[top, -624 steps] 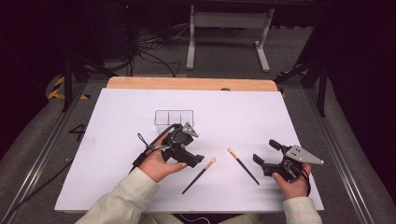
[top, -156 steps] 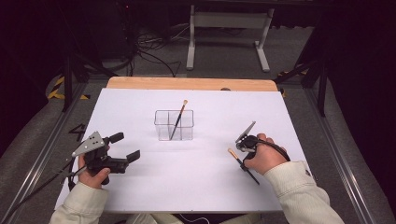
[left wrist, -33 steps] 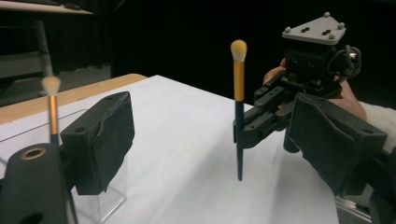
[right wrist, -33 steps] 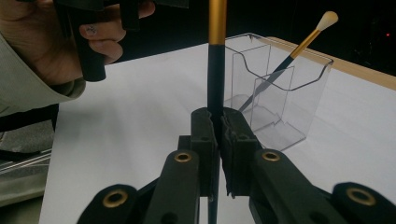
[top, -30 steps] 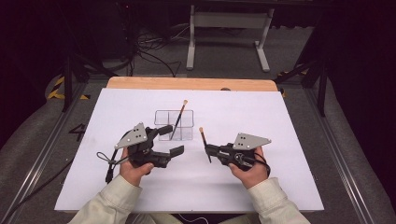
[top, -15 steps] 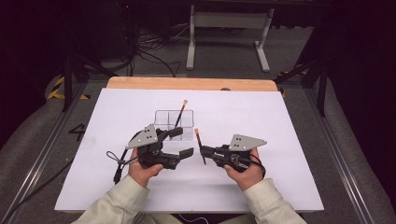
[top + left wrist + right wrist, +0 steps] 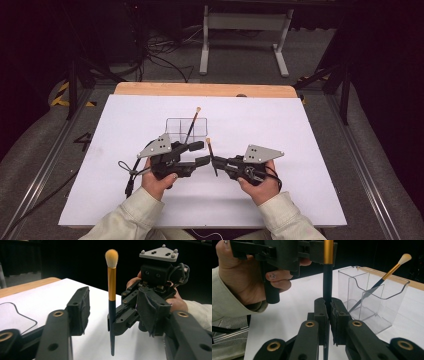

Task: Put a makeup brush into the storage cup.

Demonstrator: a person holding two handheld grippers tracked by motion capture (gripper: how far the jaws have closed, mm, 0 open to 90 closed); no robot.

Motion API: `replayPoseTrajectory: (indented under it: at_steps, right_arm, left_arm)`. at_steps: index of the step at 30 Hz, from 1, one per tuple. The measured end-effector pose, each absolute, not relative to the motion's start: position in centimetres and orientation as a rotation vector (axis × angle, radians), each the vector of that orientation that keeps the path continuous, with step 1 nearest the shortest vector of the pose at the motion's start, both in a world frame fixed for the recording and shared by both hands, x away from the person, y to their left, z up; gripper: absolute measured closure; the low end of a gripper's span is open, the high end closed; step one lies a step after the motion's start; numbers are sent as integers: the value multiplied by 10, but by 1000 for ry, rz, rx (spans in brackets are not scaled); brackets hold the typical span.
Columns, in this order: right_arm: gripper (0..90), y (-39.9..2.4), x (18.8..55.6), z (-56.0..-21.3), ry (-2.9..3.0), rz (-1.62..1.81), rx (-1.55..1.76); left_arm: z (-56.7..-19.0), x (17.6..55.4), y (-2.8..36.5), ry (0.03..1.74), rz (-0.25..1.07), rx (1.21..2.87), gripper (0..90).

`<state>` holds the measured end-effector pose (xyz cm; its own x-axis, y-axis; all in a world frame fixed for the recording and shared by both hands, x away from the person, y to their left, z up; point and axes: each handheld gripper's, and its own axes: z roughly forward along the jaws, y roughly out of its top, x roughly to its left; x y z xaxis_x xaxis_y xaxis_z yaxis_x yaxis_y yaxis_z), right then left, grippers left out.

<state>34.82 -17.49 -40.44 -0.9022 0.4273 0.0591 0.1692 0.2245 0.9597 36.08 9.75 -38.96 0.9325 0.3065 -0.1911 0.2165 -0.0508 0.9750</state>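
Between left hand-held gripper [image 7: 112, 315] pads: brush [image 7: 111, 290]

In the right gripper view the held brush [image 7: 327, 277] runs off the top edge — its bristles are cut off — and its lower handle is hidden behind the shut right gripper [image 7: 328, 315]. The clear organiser [image 7: 372, 302] blurs the second brush [image 7: 384, 275] inside it.

You have a table [image 7: 150, 89] with a pale wooden top whose far edge shows as a bare strip. A white sheet [image 7: 300, 150] covers nearly all the rest of it. On the sheet, toward the far middle, stands a clear plastic organizer [image 7: 176, 128] with compartments, one makeup brush [image 7: 191, 125] leaning inside it.
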Motion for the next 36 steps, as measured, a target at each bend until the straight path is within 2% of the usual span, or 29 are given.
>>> replayPoseTrajectory:
  at_steps: [6, 20, 31, 36]
  right_arm:
    - [847, -173, 347, -405, 2283, 1741, 551]
    - [847, -170, 346, -408, 2288, 1716, 534]
    - [838, -171, 345, -406, 2273, 1719, 533]
    - [708, -172, 344, -403, 2247, 1710, 525]
  left_arm:
    - [-392, 363, 93, 407, 43, 1642, 544]
    - [-393, 365, 91, 441, 20, 1643, 828]
    - [-387, 361, 87, 427, 74, 1668, 836]
    - [-379, 361, 88, 429, 100, 1682, 836]
